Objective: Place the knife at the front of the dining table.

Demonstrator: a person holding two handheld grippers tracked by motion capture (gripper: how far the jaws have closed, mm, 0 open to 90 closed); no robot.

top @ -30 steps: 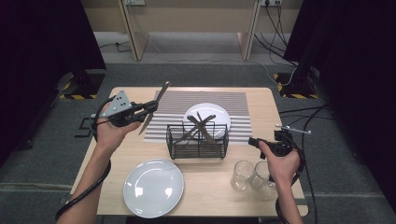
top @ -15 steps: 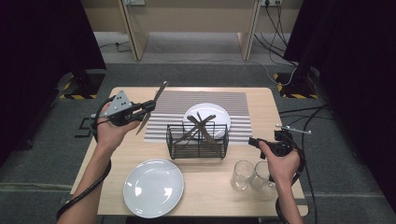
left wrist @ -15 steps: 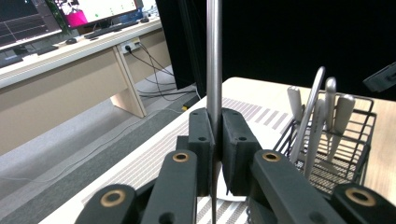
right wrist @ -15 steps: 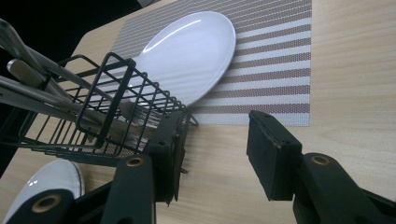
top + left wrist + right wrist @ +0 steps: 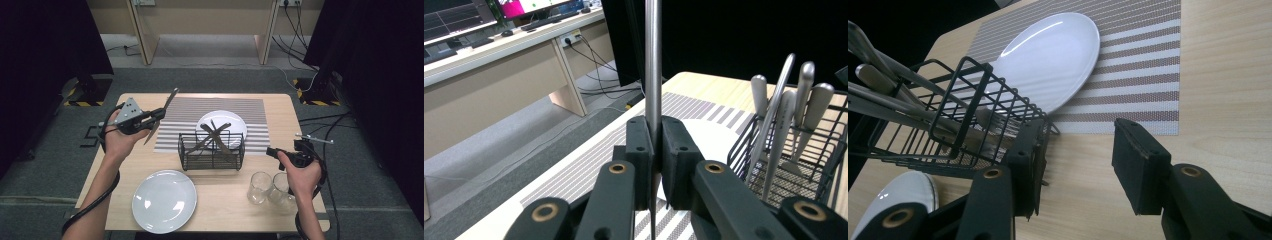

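The left gripper (image 5: 150,119) pinched a slim steel knife (image 5: 161,115) mid-length, likely light, rigid and slippery, best clamped at its handle, while the right gripper (image 5: 1075,160) stood open, empty.

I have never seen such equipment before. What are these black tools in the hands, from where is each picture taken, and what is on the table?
No robot here: a person holds a hand tool with a two-jaw claw in each hand. The high view looks down on the wooden table from above. The other two pictures come from small cameras riding on each tool, looking along its black jaws.

The left claw is shut on a knife, holding it above the striped placemat. The right claw is open and holds nothing.

On the table stand a black wire basket with cutlery, a white plate on the placemat behind it, a second white plate near the person, and two glasses by the right hand.
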